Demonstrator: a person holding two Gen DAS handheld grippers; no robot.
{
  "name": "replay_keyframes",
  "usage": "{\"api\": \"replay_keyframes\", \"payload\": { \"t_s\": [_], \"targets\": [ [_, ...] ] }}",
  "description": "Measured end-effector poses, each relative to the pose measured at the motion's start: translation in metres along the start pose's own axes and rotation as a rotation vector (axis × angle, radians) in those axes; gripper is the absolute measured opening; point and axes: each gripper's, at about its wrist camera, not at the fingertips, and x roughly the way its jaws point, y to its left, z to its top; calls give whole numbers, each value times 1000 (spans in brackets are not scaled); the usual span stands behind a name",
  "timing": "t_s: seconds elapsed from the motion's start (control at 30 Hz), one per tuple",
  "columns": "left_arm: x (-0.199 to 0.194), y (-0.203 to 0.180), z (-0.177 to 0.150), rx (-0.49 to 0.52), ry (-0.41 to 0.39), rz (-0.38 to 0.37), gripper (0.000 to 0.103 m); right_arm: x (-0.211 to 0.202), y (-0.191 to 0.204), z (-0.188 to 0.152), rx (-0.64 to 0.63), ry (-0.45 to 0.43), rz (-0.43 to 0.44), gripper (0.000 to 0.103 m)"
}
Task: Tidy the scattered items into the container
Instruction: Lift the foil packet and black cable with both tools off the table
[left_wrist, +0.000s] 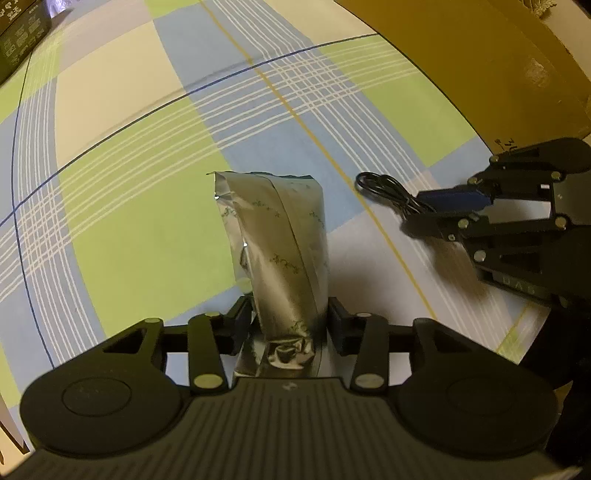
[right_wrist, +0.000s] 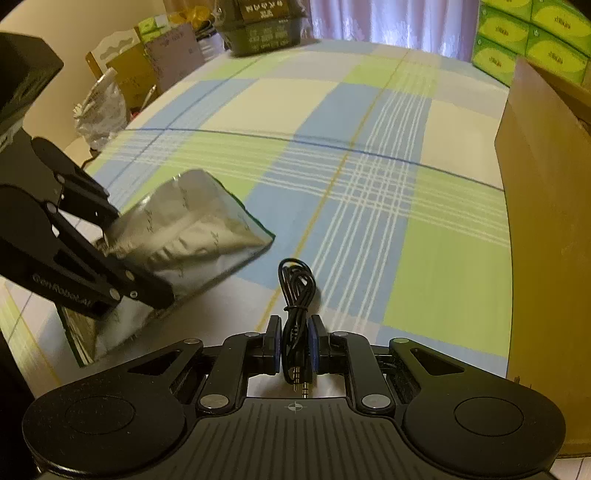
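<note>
Covering bed, plaid sheet (right_wrist: 369, 155), perhaps curtains (right_wrist: 399, 22)

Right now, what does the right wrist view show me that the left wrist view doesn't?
Only the right wrist view shows the audio plugs on the bundled black cable, the stacked green boxes, the crinkled plastic bag off the far left edge, and the curtain.

Only the left wrist view shows the silver foil pouch head-on, pinched between the left gripper jaws.

Both show the plaid cloth, the pouch, the cable clamped in the right gripper, the cardboard box and a dark printed box at the far edge.
</note>
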Motion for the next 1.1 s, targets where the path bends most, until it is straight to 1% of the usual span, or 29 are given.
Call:
{"api": "replay_keyframes", "payload": {
  "t_s": [0.13, 0.23, 0.27, 0.5, 0.67, 0.87, 0.97, 1.1],
  "targets": [
    [8, 0, 4, 12, 8, 8, 50, 1, -3, 1, 18, -8, 1, 17],
    [11, 0, 3, 20, 4, 9, 51, 3, -3, 1, 11, -9, -2, 17],
    [10, -1, 3, 24, 2, 12, 50, 3, -2, 0, 7, -9, -4, 17],
    [5, 0, -2, 43, -10, 9, 38, 4, -1, 1, -3, -10, -10, 18],
    [7, -5, -5, 68, -12, 8, 38, 6, 3, 3, -23, -16, -27, 18],
    [8, -8, -11, 55, -29, 3, 38, 9, 8, 3, -61, -19, -44, 17],
    [5, -7, -13, 42, -36, -1, 37, 8, 7, 2, -51, -16, -36, 17],
    [1, -6, -16, 27, -45, 0, 36, -1, 5, 1, -42, -54, -31, 17]
  ]
}}
